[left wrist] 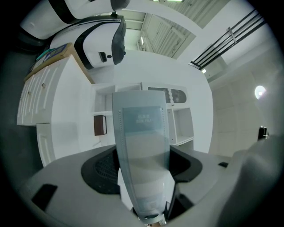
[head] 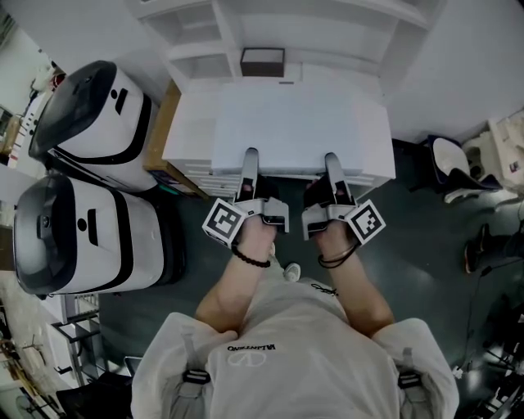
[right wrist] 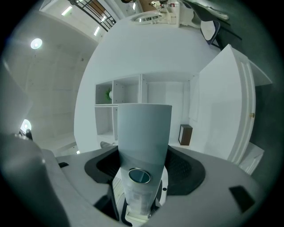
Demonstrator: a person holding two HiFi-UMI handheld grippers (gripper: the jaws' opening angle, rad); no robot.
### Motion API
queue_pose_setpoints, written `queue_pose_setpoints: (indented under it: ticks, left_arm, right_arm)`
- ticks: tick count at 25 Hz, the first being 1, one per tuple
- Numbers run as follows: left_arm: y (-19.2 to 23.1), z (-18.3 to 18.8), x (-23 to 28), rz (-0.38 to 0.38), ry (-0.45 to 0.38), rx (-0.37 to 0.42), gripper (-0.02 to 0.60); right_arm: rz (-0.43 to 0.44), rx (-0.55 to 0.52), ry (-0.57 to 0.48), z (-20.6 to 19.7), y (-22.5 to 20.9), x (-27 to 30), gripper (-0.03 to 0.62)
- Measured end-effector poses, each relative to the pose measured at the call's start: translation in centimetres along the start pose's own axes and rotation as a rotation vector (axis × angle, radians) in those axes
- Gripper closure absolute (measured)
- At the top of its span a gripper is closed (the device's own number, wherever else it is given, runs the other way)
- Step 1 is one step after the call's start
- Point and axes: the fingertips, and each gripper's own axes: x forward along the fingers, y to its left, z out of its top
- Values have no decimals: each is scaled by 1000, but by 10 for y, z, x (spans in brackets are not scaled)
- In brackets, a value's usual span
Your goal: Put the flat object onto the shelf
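Looking down from the head view and going left to right: two big white-and-black machines sit on the far left, one further away (head: pixel 98 114) and one closer (head: pixel 82 233). Just right of them a wooden panel (head: pixel 160 131) leans against the side of a white cabinet (head: pixel 187 135).

The flat white board (head: pixel 299 123) lies on top of that cabinet and covers most of it. Its near edge points at the person.

The left gripper (head: pixel 250 168) is at the left part of that near edge. Its upper finger (left wrist: pixel 142 142) lies flat on the board's top face, so the jaws are pinching the edge. The lower jaw is tucked underneath and I can't see it. The left hand (head: pixel 258 233) behind it has a black band on the wrist.

The right gripper (head: pixel 334 168) does the same further right along the edge, with its upper finger (right wrist: pixel 144 133) on top of the board and the jaws clamped on it too. The right hand (head: pixel 336 233) also wears a black band.

The white shelf (head: pixel 229 24) stands beyond the cabinet's far side, well away from both grippers. A small dark brown box (head: pixel 262 61) is in its lower middle. Both gripper views look straight over the board at that shelf. The board isn't on it yet.
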Motion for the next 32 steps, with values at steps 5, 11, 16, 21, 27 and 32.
queue_pose_setpoints:
  ticks: [5, 11, 16, 21, 27, 32]
  left_arm:
    - [4, 7, 18, -1, 10, -6, 278]
    - [9, 13, 55, -11, 35, -18, 278]
    - [10, 25, 90, -19, 53, -21, 278]
    - [1, 41, 130, -35, 68, -10, 278]
    - [-12, 58, 178, -56, 83, -4, 278]
    - [-34, 72, 206, -89, 99, 0, 278]
  right_arm:
    - [0, 1, -7, 1, -2, 17, 290]
    - [-1, -7, -31, 9, -7, 49, 289]
    - [11, -23, -50, 14, -3, 82, 290]
    - [31, -34, -60, 20, 8, 124, 290]
    - [50, -34, -81, 26, 22, 170, 290]
    - [70, -51, -95, 28, 43, 195, 289]
